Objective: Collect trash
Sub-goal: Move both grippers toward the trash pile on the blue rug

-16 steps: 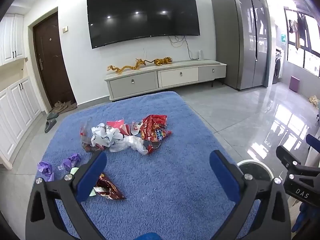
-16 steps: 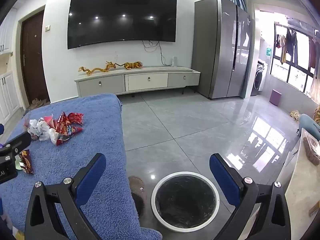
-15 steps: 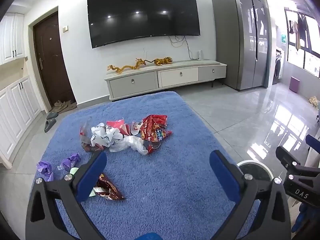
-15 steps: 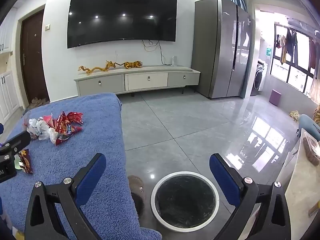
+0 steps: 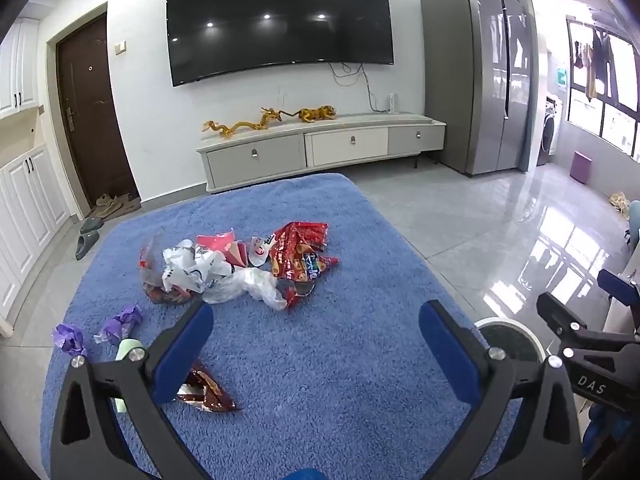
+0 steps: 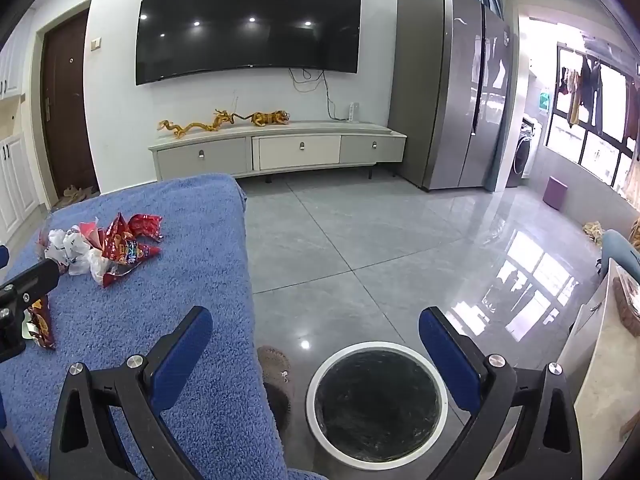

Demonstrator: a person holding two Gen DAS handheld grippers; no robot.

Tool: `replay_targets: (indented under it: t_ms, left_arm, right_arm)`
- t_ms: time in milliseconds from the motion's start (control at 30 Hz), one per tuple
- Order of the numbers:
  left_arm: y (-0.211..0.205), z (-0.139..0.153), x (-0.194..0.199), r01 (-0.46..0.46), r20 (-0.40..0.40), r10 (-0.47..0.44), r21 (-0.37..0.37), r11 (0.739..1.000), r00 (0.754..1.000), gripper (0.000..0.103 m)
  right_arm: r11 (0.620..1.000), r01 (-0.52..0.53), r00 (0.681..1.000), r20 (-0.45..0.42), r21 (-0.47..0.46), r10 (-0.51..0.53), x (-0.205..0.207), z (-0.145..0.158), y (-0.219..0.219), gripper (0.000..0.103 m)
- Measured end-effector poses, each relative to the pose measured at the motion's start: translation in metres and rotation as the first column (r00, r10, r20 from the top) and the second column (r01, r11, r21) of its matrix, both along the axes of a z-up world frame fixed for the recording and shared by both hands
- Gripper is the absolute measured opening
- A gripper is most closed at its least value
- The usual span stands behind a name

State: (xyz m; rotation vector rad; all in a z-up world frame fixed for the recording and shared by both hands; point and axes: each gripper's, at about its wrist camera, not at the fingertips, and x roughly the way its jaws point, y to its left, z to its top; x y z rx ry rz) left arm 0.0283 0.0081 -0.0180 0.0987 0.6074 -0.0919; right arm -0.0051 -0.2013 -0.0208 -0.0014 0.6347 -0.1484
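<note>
- The left gripper [image 5: 316,354] is hovering over the blue cover [image 5: 340,380], jaws spread wide, pinching nothing.
- The right gripper [image 6: 316,354] is hanging above the round bin [image 6: 376,402], jaws spread, empty.
- A brown wrapper [image 5: 206,394] is lying beside the left finger.
- The trash pile [image 5: 240,268] is sitting farther back, mid-cover.

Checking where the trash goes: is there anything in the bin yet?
No, the bin beside the blue cloth shows only its dark liner, with no wrappers inside.
</note>
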Motion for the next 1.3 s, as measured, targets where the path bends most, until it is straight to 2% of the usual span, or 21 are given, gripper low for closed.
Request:
replay_targets:
  t_ms: [300,600,1033,1300]
  left_arm:
    - [0.003,-0.013,0.01,0.011,-0.02,-0.011,-0.004,1.0,1.0,0.103]
    - [0.001,-0.018,0.012,0.081,-0.035,-0.081,0.009,0.997,0.996,0.103]
    - [0.016,-0.012,0.009,0.15,-0.017,-0.152,-0.067,0.986,0.988,0.103]
    - [0.027,-0.014,0.008,0.188,-0.019,-0.191,-0.12,0.975,0.981,0.103]
  right_arm:
    - [1.0,0.017,1.0,-0.007,-0.001,-0.017,0.006,-0.007,-0.002,0.103]
    - [0.998,0.055,0.998,-0.015,-0.006,-0.055,0.009,-0.009,-0.007,0.103]
    - [0.998,0.059,0.998,0.039,-0.032,-0.058,0.007,0.002,0.007,0.103]
    - [0.998,0.041,0.999,0.023,-0.056,-0.04,0.011,0.01,0.022,0.103]
